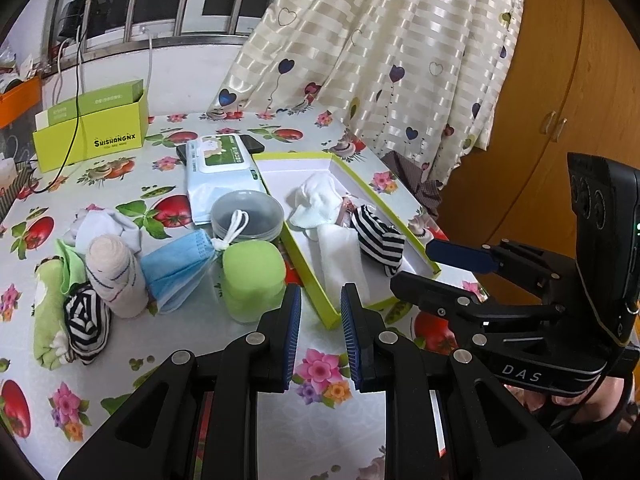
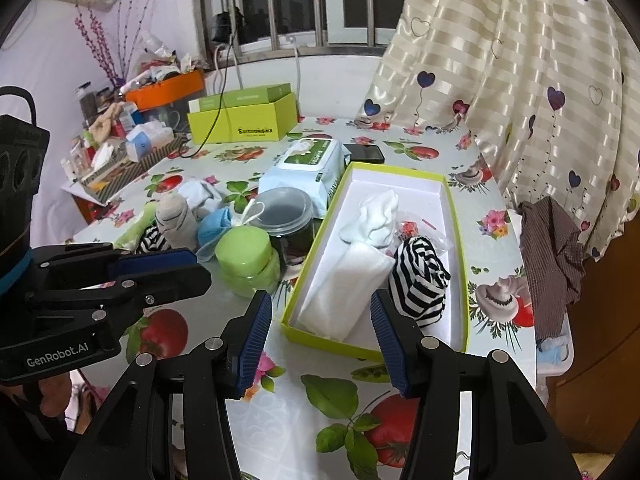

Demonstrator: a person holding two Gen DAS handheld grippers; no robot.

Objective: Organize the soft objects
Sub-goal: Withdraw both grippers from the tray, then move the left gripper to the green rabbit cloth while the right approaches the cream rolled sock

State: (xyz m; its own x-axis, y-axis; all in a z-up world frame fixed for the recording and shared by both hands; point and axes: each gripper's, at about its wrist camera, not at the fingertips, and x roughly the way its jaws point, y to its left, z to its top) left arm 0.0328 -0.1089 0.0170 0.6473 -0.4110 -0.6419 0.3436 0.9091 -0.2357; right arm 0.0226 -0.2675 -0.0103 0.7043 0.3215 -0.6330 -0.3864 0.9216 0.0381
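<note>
White cloths and a striped black-and-white sock (image 2: 420, 280) lie in the lime-rimmed white box (image 2: 460, 240); rolled socks and blue mask (image 1: 176, 268) remain on the tabletop (image 1: 320, 420). Both tools, left (image 1: 320, 332) and right (image 2: 320, 340), spread empty.

shallow green-rimmed box (image 2: 456, 216) holding a white sock bundle (image 2: 376, 216), a folded white cloth (image 2: 344, 296) and a striped black-and-white roll (image 2: 420, 280). left of it on the table: blue mask (image 1: 176, 268), beige rolled sock (image 1: 116, 272), second striped roll (image 1: 86, 324), green towel (image 1: 46, 320).
</note>
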